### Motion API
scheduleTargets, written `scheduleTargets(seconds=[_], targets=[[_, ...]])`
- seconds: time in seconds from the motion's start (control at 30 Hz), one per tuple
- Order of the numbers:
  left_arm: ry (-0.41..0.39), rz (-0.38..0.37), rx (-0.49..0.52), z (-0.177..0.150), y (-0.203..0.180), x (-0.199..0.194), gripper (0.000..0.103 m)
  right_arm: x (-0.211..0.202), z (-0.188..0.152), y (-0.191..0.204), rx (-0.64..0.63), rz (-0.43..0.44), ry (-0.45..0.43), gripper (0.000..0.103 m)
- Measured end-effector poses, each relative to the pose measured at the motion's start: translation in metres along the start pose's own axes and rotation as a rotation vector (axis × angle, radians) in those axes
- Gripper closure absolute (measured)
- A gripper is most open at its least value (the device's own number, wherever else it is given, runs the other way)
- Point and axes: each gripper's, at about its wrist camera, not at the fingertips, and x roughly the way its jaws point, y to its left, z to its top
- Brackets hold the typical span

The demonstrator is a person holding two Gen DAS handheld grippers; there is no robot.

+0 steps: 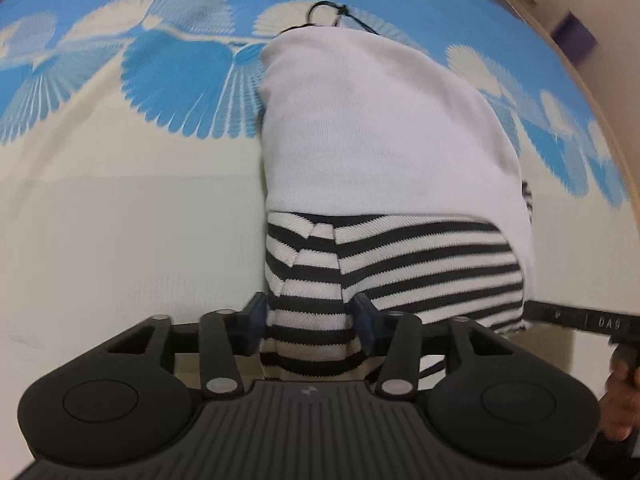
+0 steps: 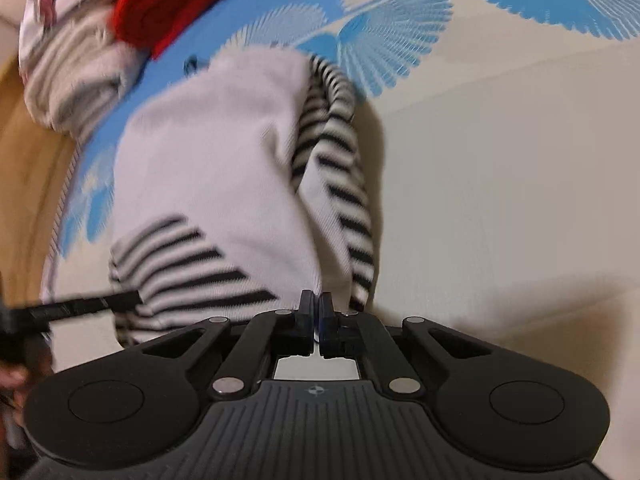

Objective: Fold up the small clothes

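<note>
A small white garment with black-and-white striped parts (image 1: 384,128) lies on a cream and blue patterned sheet (image 1: 120,216). My left gripper (image 1: 310,312) has its jaws apart with a bunched striped fold (image 1: 308,312) between them; the pads press its sides. In the right wrist view the same garment (image 2: 216,168) fills the middle. My right gripper (image 2: 316,308) is shut at the garment's near edge, with a thin bit of white cloth pinched between the pads. The right gripper's finger (image 1: 580,320) shows at the left view's right edge.
A pile of other clothes, one red (image 2: 160,12) and one grey striped (image 2: 76,76), lies at the far left in the right wrist view. A wooden bed edge (image 2: 24,152) runs along the left. A black cord (image 1: 332,12) lies beyond the garment.
</note>
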Motion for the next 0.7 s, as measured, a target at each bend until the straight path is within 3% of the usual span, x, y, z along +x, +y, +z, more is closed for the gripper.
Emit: scheduleTargets(seconds=[0.13, 0.23, 0.3, 0.33, 0.37, 0.43, 0.57, 0.7], targets=[[-0.068, 0.086, 0.075, -0.006, -0.013, -0.013, 0.039, -0.003, -0.005, 0.012, -0.057, -0.074, -0.01, 0.098], [-0.165, 0.181, 0.119, -0.008, -0.017, -0.039, 0.027, -0.024, -0.009, 0.023, -0.101, -0.202, -0.119, 0.093], [-0.265, 0.251, 0.104, -0.011, -0.019, -0.068, 0.021, -0.051, -0.015, 0.031, -0.11, -0.246, -0.243, 0.064], [-0.307, 0.262, 0.094, -0.015, -0.021, -0.082, 0.019, -0.069, -0.022, 0.037, -0.112, -0.254, -0.323, 0.057], [-0.354, 0.267, 0.081, -0.022, -0.024, -0.099, 0.017, -0.083, -0.029, 0.042, -0.115, -0.256, -0.384, 0.051], [-0.441, 0.271, 0.07, -0.04, -0.032, -0.125, 0.016, -0.11, -0.047, 0.051, -0.125, -0.246, -0.484, 0.048], [-0.594, 0.264, 0.144, -0.1, -0.057, -0.163, 0.011, -0.144, -0.093, 0.069, -0.202, -0.237, -0.612, 0.033], [-0.62, 0.235, 0.131, -0.157, -0.072, -0.171, 0.011, -0.159, -0.135, 0.079, -0.271, -0.235, -0.659, 0.032]])
